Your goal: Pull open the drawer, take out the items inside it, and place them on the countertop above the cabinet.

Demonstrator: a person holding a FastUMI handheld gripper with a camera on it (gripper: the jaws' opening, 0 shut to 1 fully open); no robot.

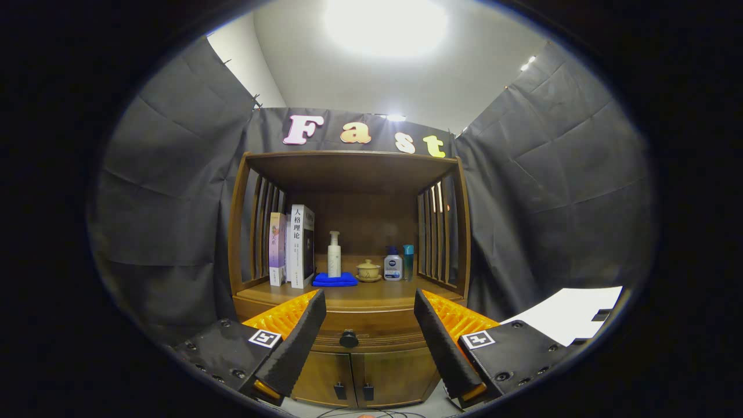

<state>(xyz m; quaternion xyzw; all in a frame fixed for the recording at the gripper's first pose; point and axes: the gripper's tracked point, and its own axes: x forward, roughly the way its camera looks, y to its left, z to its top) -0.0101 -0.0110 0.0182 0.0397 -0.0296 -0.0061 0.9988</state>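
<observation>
A brown wooden cabinet [348, 371] stands straight ahead. Its drawer [371, 332] is closed, with a small dark round knob [348, 338] at its middle. Above the drawer lies the wooden countertop [371, 291] under an open shelf frame. My gripper [369, 305] is open, its two fingers spread wide with nothing between them. It hangs in front of the cabinet, apart from it, and the knob shows in the gap between the fingers, a little below the tips.
On the countertop stand two upright books [294, 245], a white pump bottle [334, 254] on a folded blue cloth [335, 280], a lidded ceramic cup [368, 270], a small lotion bottle [393, 266] and a teal tube [408, 262]. Two cabinet doors [363, 374] sit below the drawer. A white sheet [572, 313] lies at the right.
</observation>
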